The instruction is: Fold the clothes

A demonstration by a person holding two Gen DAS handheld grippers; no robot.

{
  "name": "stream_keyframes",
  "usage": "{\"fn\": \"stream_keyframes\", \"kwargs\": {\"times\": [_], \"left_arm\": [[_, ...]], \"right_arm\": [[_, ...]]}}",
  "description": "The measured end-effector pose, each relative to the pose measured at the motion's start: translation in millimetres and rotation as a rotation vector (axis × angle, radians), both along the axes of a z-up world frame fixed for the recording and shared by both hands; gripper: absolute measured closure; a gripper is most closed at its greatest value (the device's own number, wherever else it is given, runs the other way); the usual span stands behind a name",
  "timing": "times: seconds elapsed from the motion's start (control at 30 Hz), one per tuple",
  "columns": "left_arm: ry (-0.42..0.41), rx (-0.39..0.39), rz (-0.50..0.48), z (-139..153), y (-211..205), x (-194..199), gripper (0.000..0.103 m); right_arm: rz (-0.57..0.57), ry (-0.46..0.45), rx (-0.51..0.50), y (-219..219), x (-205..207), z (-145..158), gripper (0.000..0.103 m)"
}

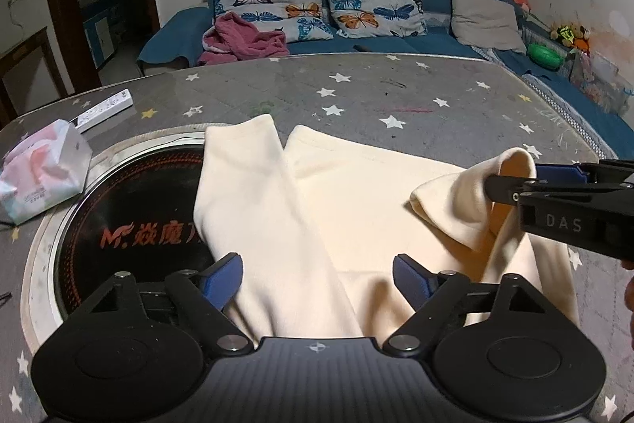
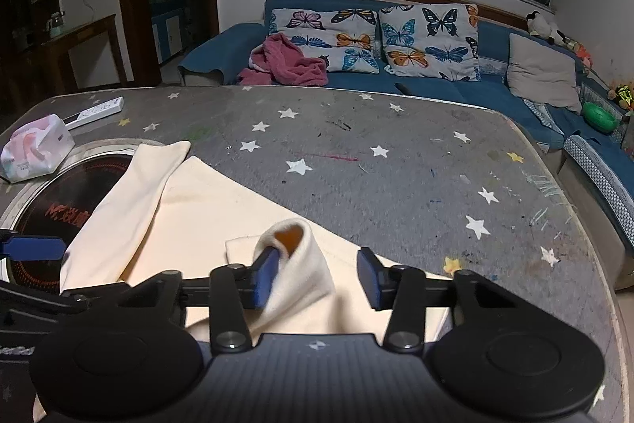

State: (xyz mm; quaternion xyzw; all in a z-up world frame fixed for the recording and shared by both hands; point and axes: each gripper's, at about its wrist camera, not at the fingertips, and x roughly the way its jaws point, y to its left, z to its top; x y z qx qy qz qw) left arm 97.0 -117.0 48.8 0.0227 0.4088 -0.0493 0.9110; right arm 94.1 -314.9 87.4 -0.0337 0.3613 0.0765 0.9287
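A cream long-sleeved garment lies spread on the grey star-patterned table. One sleeve runs over the round black cooktop. My left gripper stands open low over the garment's near edge, with cloth lying between its blue pads and untouched by them. The other sleeve's cuff is lifted and draped over the left finger of my right gripper. The right pad stands clear of the cloth, so these jaws are open. From the left wrist view the right gripper reaches in from the right with the cuff hanging on it.
A built-in black cooktop sits at the table's left, with a tissue pack and a white remote beyond it. Behind the table stands a blue sofa with butterfly cushions and a pink garment.
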Motion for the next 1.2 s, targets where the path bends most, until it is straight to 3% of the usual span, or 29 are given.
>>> {"fn": "stream_keyframes", "kwargs": {"times": [0.3,0.47,0.73,0.9,1.2], "left_arm": [[0.018,-0.004,-0.004,-8,5,10,0.063],[0.021,-0.008,-0.001,-10,7,11,0.077],[0.003,-0.029,0.006,-4,10,9,0.077],[-0.003,-0.043,0.021,-1,11,12,0.062],[0.007,-0.022,0.001,-10,7,9,0.067]], "right_arm": [[0.005,-0.003,-0.037,-5,-2,-1,0.08],[-0.001,-0.015,-0.057,-12,-9,3,0.09],[-0.028,-0.051,-0.064,-26,-29,12,0.098],[-0.058,-0.069,-0.075,-39,-44,15,0.098],[-0.177,-0.063,-0.091,-90,-92,11,0.098]]}}
